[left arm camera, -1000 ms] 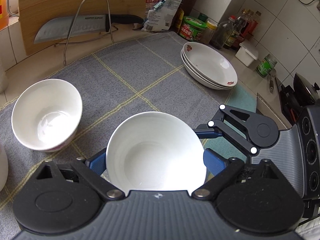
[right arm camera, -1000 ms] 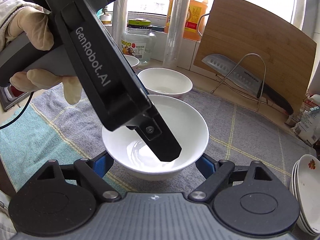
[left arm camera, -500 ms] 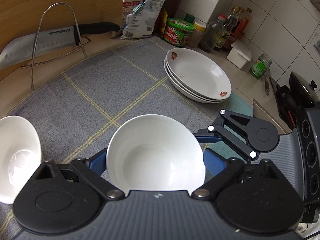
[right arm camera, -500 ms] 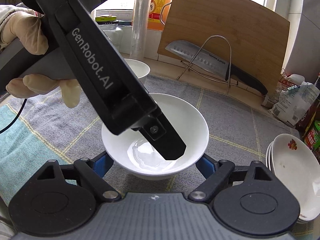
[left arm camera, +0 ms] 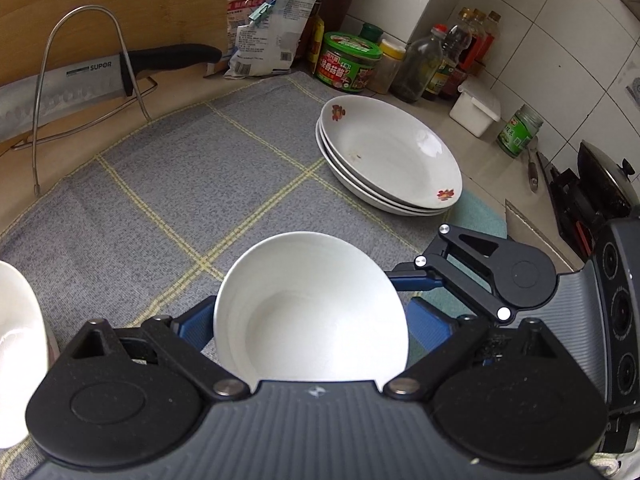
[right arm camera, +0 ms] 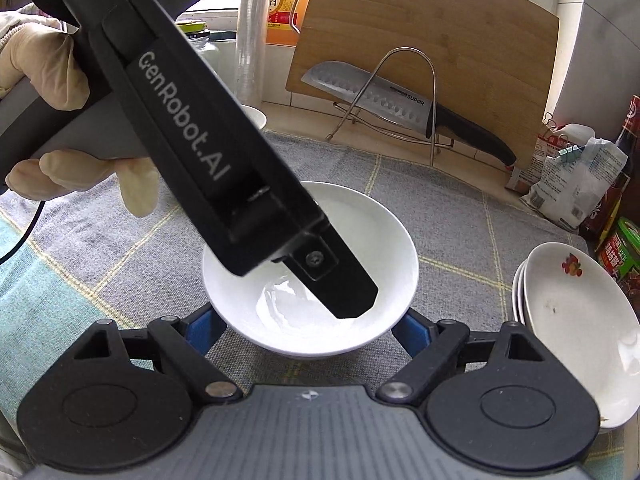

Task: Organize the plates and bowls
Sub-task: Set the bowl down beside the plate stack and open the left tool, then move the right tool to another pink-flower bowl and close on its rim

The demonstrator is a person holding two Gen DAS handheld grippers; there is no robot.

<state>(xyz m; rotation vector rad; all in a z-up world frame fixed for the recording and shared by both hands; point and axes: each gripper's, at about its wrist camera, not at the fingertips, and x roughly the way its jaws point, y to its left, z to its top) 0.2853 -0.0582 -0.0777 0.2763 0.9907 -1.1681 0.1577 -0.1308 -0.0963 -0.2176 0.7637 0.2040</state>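
The plates (left arm camera: pixel 390 160) are already sitting stacked on the cloth (left arm camera: pixel 180 184) (bowls still loose), while both the left gripper (left arm camera: pixel 310 320) and right gripper (right arm camera: pixel 306 326) are bracketing one white bowl (left arm camera: pixel 310 308), grip uncertain.
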